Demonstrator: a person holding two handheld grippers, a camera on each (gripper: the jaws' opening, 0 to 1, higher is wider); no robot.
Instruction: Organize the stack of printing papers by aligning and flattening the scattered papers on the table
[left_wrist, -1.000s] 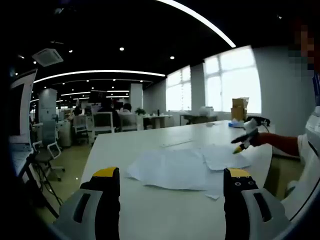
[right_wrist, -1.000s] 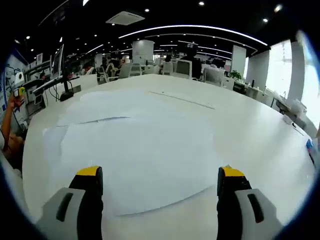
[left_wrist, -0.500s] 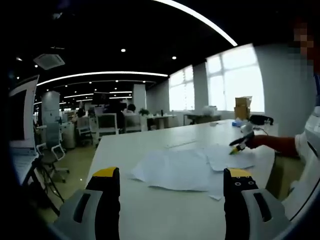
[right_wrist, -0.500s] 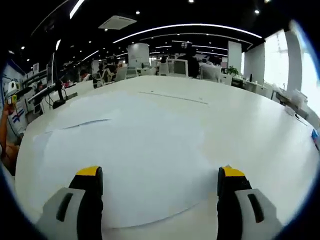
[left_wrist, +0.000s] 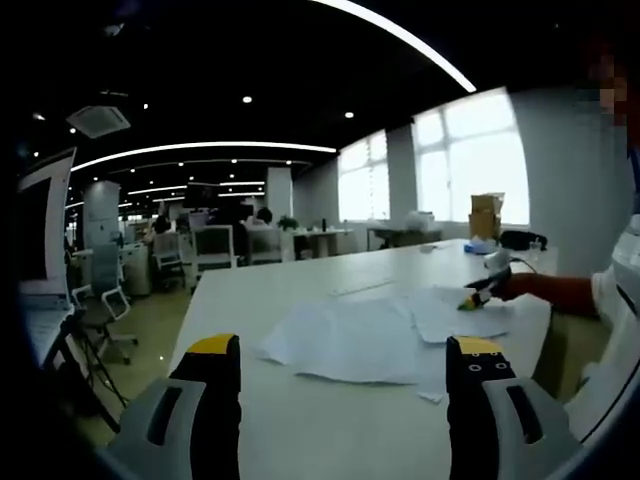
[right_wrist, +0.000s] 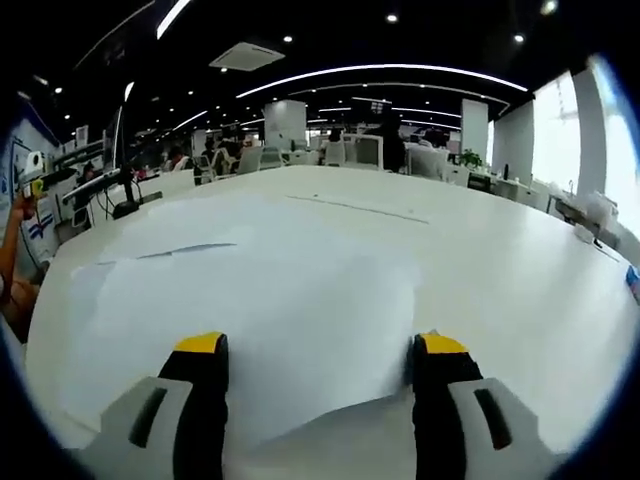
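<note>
— Narrowing, is it, the right gripper (right_wrist: 320, 350)?
— Yes, its jaws stand closer than a second ago, yet parted, low over the scattered white printing papers (right_wrist: 250, 300) on the white tabletop (right_wrist: 500, 270).
— And the left gripper (left_wrist: 340, 350)?
— Unchanged, jaws wide, short of the papers; beyond, the office chairs (left_wrist: 205, 245).

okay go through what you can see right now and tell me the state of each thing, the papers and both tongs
Printing papers: scattered, overlapping, lying loose on the white table, not aligned.
Left tongs: open, empty, held above the table short of the papers.
Right tongs: open, low over the near edge of a sheet, nothing gripped.
Cardboard box: upright at the far end by the window.
</note>
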